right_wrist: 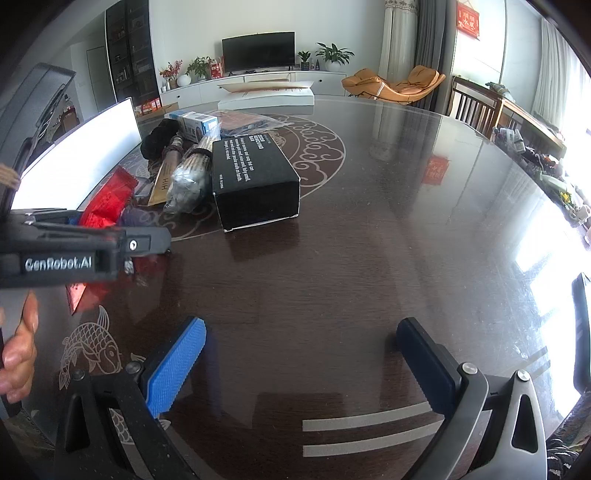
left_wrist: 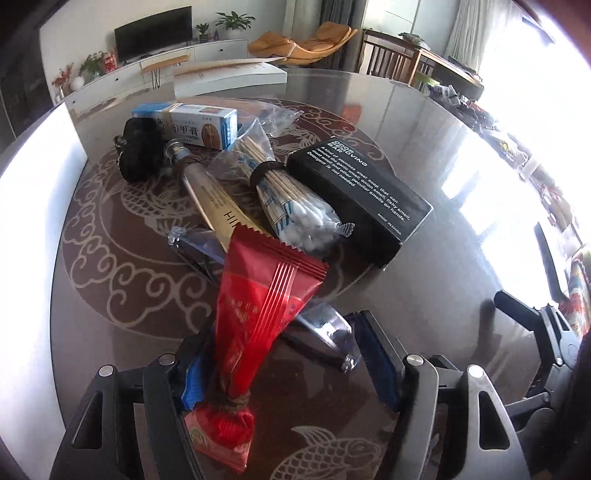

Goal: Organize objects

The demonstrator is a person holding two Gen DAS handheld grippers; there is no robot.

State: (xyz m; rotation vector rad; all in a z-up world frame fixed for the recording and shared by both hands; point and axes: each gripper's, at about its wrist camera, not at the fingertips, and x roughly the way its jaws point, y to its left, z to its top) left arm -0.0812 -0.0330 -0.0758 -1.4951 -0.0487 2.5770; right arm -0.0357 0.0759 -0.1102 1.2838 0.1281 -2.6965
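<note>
Red packet (left_wrist: 258, 314) being lifted clear of pile, left gripper (left_wrist: 284, 354) spread, contact unclear; right gripper (right_wrist: 299, 354) released, idling over table (right_wrist: 369, 240).

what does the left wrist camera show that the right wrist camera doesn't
Only the left wrist view shows the cotton swab bundle clearly, the clear wrapper under the red packet, and that packet's tied end lying between the open left tongs.

Only the right wrist view shows the person's hand, the open right tongs and a fish motif beside them.

Both show the black box, blue-and-white carton and TV.
</note>
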